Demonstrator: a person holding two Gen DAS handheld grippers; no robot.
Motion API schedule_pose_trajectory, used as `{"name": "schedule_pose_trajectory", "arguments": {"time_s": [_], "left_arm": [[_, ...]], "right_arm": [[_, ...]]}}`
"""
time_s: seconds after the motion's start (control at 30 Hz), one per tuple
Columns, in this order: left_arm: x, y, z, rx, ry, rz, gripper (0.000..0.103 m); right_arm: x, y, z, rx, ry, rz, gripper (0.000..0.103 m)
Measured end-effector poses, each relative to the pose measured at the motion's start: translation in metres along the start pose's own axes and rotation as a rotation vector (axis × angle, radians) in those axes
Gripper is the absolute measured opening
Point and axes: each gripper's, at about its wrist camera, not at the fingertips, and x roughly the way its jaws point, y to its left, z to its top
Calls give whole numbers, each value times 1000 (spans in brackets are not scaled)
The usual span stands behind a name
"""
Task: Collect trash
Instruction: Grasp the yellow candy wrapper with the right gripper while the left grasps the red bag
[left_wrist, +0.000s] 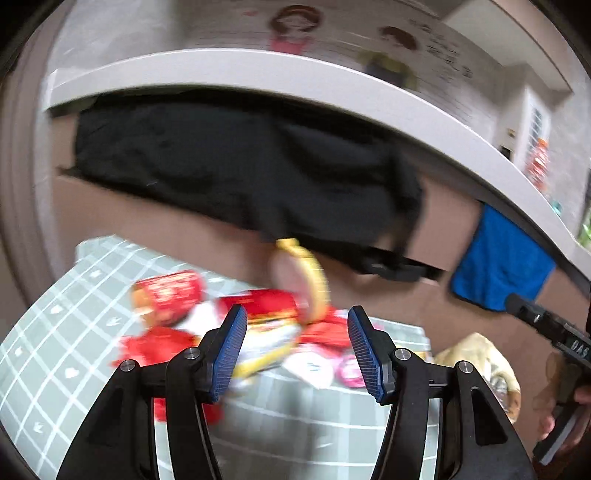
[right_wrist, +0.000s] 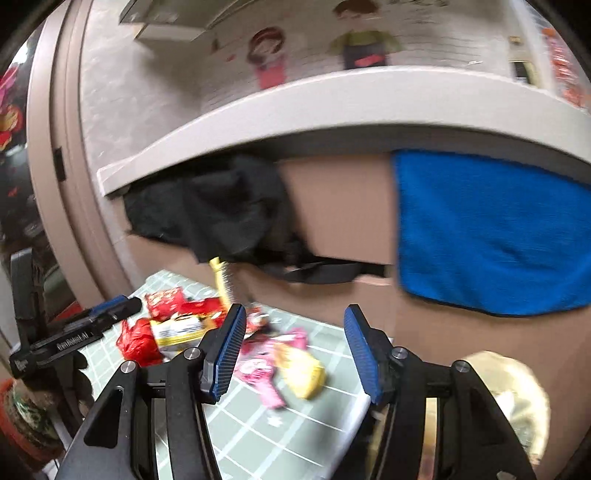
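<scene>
Risks first, scanned from left edge to right. Lower left of the left wrist view: loose red wrappers (left_wrist: 162, 295) heaped on the checked green tablecloth (left_wrist: 55, 369), glossy and overlapping, so likely to slide apart or come up two at a time under a single pinch. Centre: a red-and-yellow packet (left_wrist: 266, 332) lying beyond the left gripper (left_wrist: 297, 347), jaws well apart, nothing between the pads; heavy blur everywhere, so a fast approach could overshoot the heap. Just above: a yellow-rimmed object (left_wrist: 310, 280), too smeared to identify, seemingly standing on edge, easy to topple. Far right edge: the other tool, crowding the same pile, hence a possible collision. Right wrist view, left side: left tool's body marked with white lettering (right_wrist: 74, 336), apparently "GenRobot.AI". Centre: pink wrappers (right_wrist: 258, 365) and a yellow packet (right_wrist: 303, 373) close to the cloth's near edge, liable to be knocked off by a careless sweep. Right gripper (right_wrist: 295, 350) likewise spread wide and empty. Lower right: a pale crumpled bag (right_wrist: 509, 391), possibly the collecting sack, mouth not visible. Wrapper print unreadable through blur.
</scene>
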Motion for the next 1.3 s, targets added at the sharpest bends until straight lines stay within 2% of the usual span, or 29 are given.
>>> {"name": "schedule_pose_trajectory", "arguments": {"time_s": [0.13,0.3,0.4,0.5,0.6,0.67,0.7,0.77,0.93,1.1,1.17,1.2,1.23,1.3], "left_arm": [[-5,45,-8,-47,0,27,58],[-1,77,-23,-55,52,3,58],[8,89,-29,-73,81,-4,58],[25,99,-30,-125,103,23,61],[41,107,-31,-163,127,90,62],[46,111,-31,-178,135,126,62],[48,112,-32,-183,138,140,63],[50,114,-34,-182,148,167,68],[53,120,-42,-219,169,162,75],[58,118,-47,-248,219,126,76],[60,117,-48,-276,252,111,74],[60,116,-49,-289,262,101,69],[60,115,-49,-297,264,89,58],[52,108,-46,-280,240,103,48]], "right_arm": [[46,18,-14,-31,95,31,52],[110,15,-37,-63,243,77,52],[134,5,-46,-82,292,46,52],[159,-9,-54,-57,355,33,52],[174,-15,-62,-42,420,47,52],[172,-10,-66,-83,416,26,37],[167,-7,-68,-105,415,11,22],[155,-3,-69,-103,398,28,22],[116,9,-61,-82,328,88,21],[76,17,-55,-70,284,147,21],[75,24,-53,-76,285,158,21],[69,26,-54,-81,283,162,21],[67,27,-55,-84,282,163,21],[56,28,-59,-91,275,161,21]]}}
